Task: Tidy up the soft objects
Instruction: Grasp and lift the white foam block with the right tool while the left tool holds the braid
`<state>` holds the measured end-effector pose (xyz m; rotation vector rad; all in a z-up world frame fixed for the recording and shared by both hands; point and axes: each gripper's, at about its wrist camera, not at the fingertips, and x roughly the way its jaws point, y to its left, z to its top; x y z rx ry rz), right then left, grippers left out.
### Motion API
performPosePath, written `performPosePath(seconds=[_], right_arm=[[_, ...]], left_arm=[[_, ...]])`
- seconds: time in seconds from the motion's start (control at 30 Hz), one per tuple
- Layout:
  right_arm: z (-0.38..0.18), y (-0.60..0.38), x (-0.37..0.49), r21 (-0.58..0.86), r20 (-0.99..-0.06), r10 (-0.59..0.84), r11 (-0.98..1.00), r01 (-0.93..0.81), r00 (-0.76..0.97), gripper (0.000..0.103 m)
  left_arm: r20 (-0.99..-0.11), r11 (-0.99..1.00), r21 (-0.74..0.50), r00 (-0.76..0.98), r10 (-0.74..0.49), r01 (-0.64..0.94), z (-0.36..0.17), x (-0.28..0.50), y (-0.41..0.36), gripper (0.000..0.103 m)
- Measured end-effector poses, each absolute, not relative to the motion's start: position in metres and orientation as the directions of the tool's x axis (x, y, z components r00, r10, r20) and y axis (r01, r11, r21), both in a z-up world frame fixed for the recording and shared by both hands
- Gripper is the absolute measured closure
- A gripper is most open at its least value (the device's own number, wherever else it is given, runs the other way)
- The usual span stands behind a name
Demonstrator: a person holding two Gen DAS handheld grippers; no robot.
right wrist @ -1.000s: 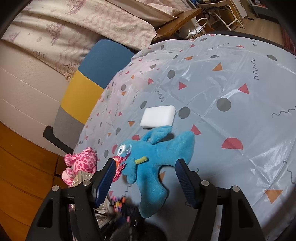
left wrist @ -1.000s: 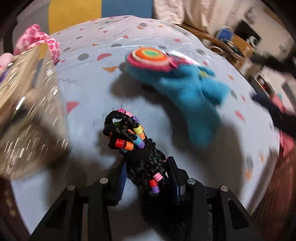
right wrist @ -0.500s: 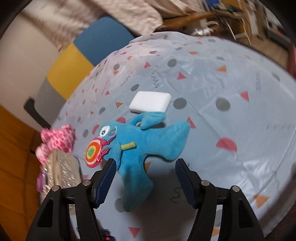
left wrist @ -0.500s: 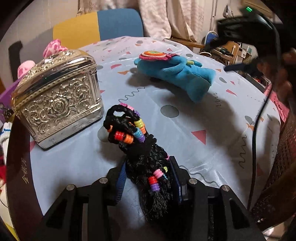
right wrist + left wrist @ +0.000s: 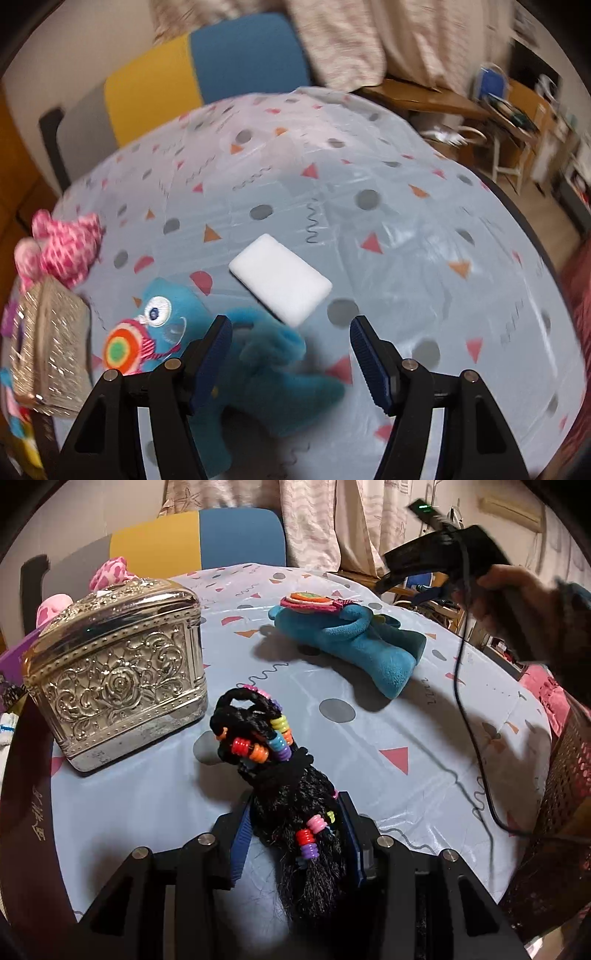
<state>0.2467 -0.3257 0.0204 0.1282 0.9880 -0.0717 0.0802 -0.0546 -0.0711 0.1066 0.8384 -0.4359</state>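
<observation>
Left gripper (image 5: 295,834) jaws clenched on beaded braid (image 5: 273,760); right gripper (image 5: 290,350) jaws released above blue plush (image 5: 258,354).

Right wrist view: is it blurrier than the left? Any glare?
Right wrist view: motion-smeared throughout, the silver box and pink plush worst, the white sponge soft-edged. Left wrist view: sharp on the beaded hair bundle and box; highlights glare on the embossed metal, sheen streaks the tablecloth.
</observation>
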Motion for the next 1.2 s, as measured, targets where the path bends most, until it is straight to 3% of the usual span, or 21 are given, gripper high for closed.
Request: performPosePath(seconds=[0.13,0.27,0.4,0.6,0.63,0.67,0.97,1.2], right_arm=[[0.008,-0.304,0.285,-0.052,-0.863,-0.042,0.999,-0.006,0.503,0.034],[-0.012,-0.287,0.316,-0.158,-0.895,-0.094,0.981,-0.115,0.436,0.022],[-0.034,-0.279,0.338,-0.227,-0.918,-0.144,0.955,-0.191,0.369,0.019],[-0.047,-0.298,0.357,-0.132,-0.946,-0.080,0.980,-0.148,0.315,0.019],[-0.051,-0.301,0.358,-0.094,-0.954,-0.048,0.985,-0.142,0.295,0.026],[-0.052,-0.303,0.357,-0.088,-0.953,-0.045,0.987,-0.133,0.298,0.042],[-0.036,-0.365,0.317,-0.214,-0.920,-0.243,0.969,0.124,0.309,0.043],[-0.036,-0.415,0.249,-0.267,-0.944,-0.301,0.938,0.223,0.135,0.042]], left_arm=[[-0.737,0.904,-0.097,0.580,-0.346,0.416,-0.071,0.082,-0.052,0.058],[-0.731,0.902,-0.094,0.586,-0.350,0.422,-0.072,0.081,-0.051,0.058],[-0.726,0.900,-0.107,0.586,-0.360,0.422,-0.073,0.082,-0.049,0.058],[-0.723,0.899,-0.112,0.586,-0.365,0.423,-0.074,0.081,-0.047,0.058],[-0.723,0.900,-0.109,0.587,-0.364,0.423,-0.074,0.081,-0.047,0.058],[-0.724,0.900,-0.107,0.587,-0.363,0.423,-0.074,0.080,-0.047,0.058],[-0.722,0.899,-0.097,0.592,-0.358,0.426,-0.074,0.078,-0.049,0.058],[-0.730,0.900,-0.090,0.587,-0.350,0.426,-0.072,0.078,-0.051,0.060]])
